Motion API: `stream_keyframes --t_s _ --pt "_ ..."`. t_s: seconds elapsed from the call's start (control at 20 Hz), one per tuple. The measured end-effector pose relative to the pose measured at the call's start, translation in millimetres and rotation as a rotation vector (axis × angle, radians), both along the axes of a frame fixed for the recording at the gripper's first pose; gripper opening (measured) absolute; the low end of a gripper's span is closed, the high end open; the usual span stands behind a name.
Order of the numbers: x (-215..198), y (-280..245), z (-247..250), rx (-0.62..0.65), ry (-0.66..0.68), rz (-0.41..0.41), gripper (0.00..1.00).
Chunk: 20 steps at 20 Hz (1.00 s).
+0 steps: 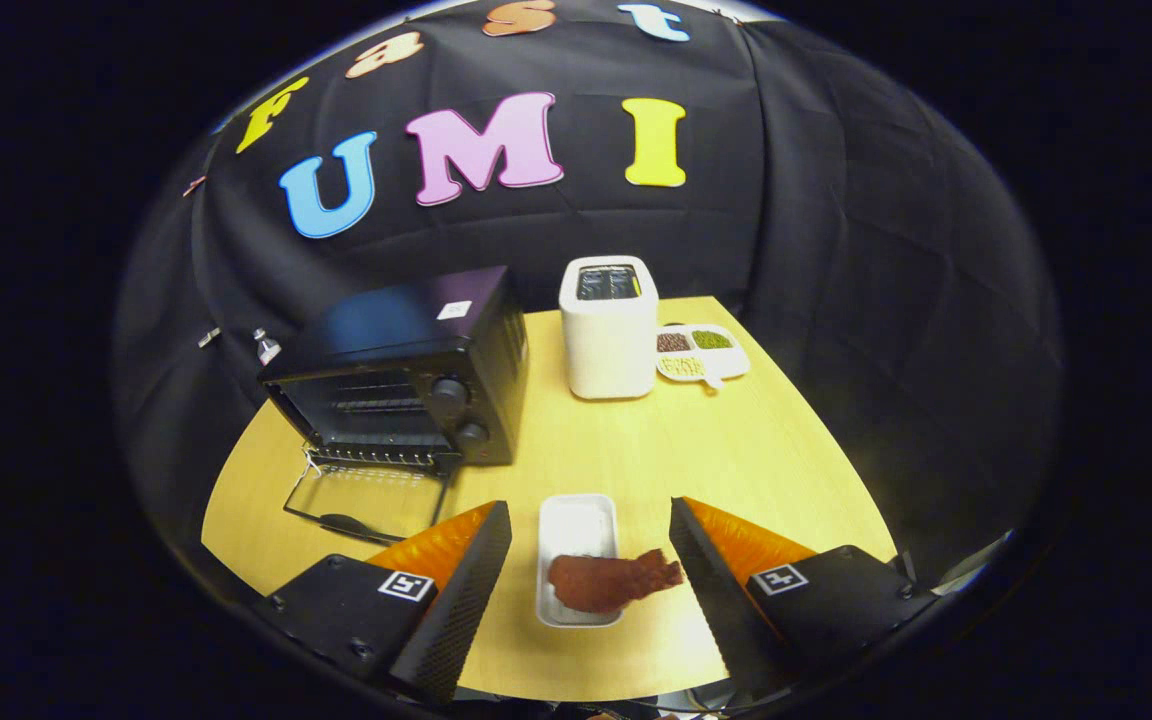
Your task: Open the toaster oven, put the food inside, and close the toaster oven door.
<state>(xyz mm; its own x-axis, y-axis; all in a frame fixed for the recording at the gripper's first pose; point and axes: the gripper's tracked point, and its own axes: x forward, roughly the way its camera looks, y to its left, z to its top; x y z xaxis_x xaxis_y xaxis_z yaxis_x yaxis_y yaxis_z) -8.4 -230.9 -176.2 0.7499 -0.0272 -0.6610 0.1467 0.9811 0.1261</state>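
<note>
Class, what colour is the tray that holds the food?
White, seen in the gripper view: the tray lies between the open gripper fingers.

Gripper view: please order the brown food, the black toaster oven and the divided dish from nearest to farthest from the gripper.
1. Brown food, on its white tray, between the open gripper fingers.
2. Toaster oven, door down, beyond the left finger.
3. Divided dish, farthest, beside the white toaster.

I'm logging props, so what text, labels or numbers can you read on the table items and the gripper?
Oven: white sticker on top, too small to read.
Gripper, open, fingers either side of the tray with the food: square coded markers, pattern only, no words.
Toaster and dish: no text visible.
</note>
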Motion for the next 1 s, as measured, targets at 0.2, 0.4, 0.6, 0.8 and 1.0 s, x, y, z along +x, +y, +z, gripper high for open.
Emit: stream_keyframes --t_s 0.2,0.4,0.6,0.8,1.0 --pt "-7 -22 -36 0.107 0.122 0.067 0.99" --pt "-21 -26 -72 0.227 0.223 0.117 0.99" --pt "-20 -21 -105 0.368 0.316 0.145 0.96" --pt "-16 -13 -112 0.455 0.355 0.178 0.69" --pt "-19 -11 -109 0.500 0.369 0.191 0.59"
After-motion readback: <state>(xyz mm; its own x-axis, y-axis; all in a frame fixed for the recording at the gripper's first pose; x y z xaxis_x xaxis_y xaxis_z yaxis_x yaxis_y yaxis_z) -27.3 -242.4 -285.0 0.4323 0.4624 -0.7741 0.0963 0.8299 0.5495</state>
